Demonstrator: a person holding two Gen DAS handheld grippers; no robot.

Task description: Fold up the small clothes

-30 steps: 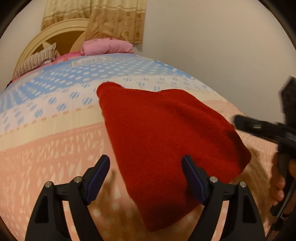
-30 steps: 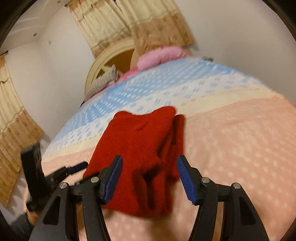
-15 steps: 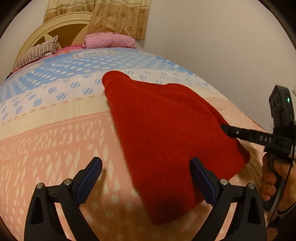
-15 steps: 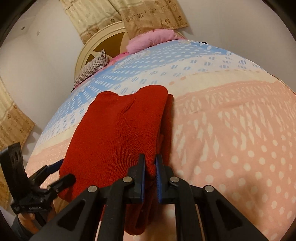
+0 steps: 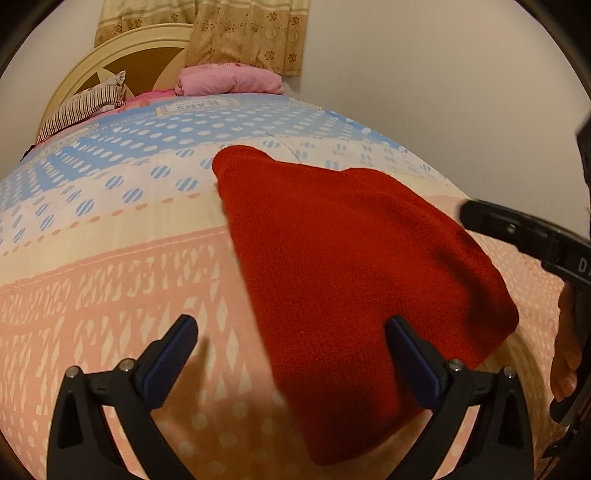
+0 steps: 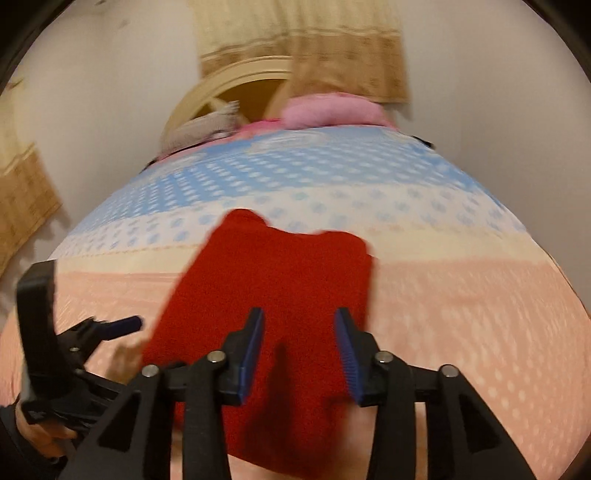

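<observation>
A red knit garment [image 5: 351,266] lies folded flat on the patterned bed [image 5: 110,258]. It also shows in the right wrist view [image 6: 280,288]. My left gripper [image 5: 291,350] is open and empty, low over the garment's near left edge. My right gripper [image 6: 300,350] is open and empty, just above the garment's near end. The right gripper also shows at the right edge of the left wrist view [image 5: 517,232], and the left gripper at the left of the right wrist view [image 6: 110,326].
A pink pillow [image 5: 229,79] and a striped pillow [image 5: 85,107] lie at the headboard [image 5: 122,51]. Curtains [image 5: 243,33] hang behind. A plain wall [image 5: 443,92] runs along the bed's right side. The bed edge drops off near the front.
My right gripper was shut on the garment's edge half a second ago; it has opened, let go and swung round over the garment's near end. The left gripper stayed open.
</observation>
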